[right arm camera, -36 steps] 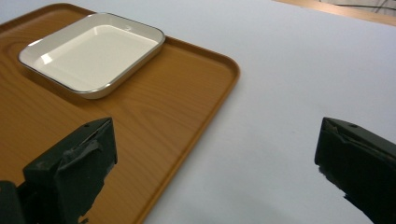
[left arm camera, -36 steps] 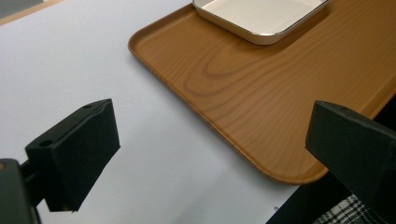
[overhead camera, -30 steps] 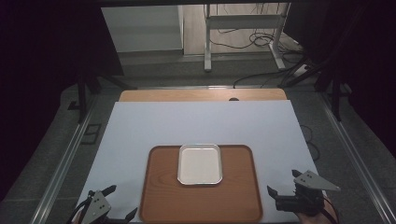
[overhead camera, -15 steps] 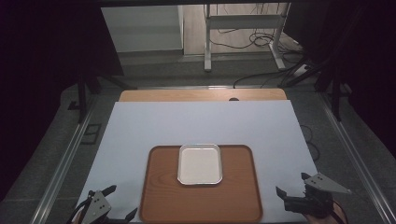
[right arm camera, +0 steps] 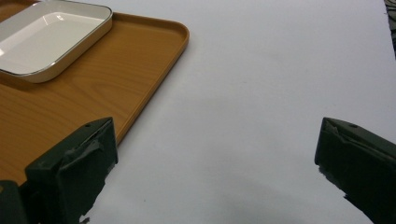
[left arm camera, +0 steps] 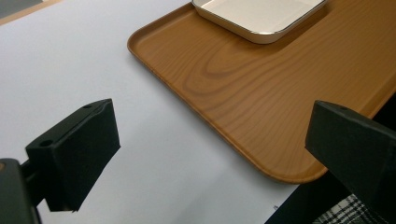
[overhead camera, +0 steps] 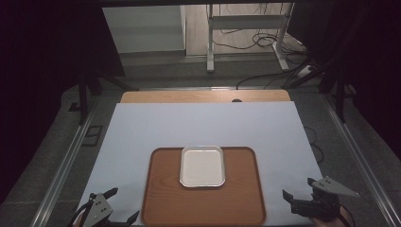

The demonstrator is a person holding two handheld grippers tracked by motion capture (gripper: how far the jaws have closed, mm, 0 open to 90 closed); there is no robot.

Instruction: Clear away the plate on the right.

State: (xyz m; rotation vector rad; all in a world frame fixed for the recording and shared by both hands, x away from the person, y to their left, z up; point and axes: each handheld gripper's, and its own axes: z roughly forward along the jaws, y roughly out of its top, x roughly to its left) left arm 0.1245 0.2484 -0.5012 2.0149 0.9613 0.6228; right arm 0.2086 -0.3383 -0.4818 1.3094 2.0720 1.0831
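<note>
I hold my left gripper [overhead camera: 115,206] and right gripper [overhead camera: 299,191] wide apart-jawed, empty, flanking the wooden tray [overhead camera: 163,198] bearing the white dish [overhead camera: 202,166].

A wood-grained, smooth tray [overhead camera: 203,198] carries a glossy white dish [overhead camera: 202,166] with a metallic rim.

Tray [overhead camera: 203,208] sits on the surface [overhead camera: 203,127], near its front edge, centred. Dish [overhead camera: 202,166] lies on the tray's rear half. Left hand-held gripper [overhead camera: 111,207] just left of tray's front corner; right hand-held gripper [overhead camera: 299,187] right of tray, apart.
</note>
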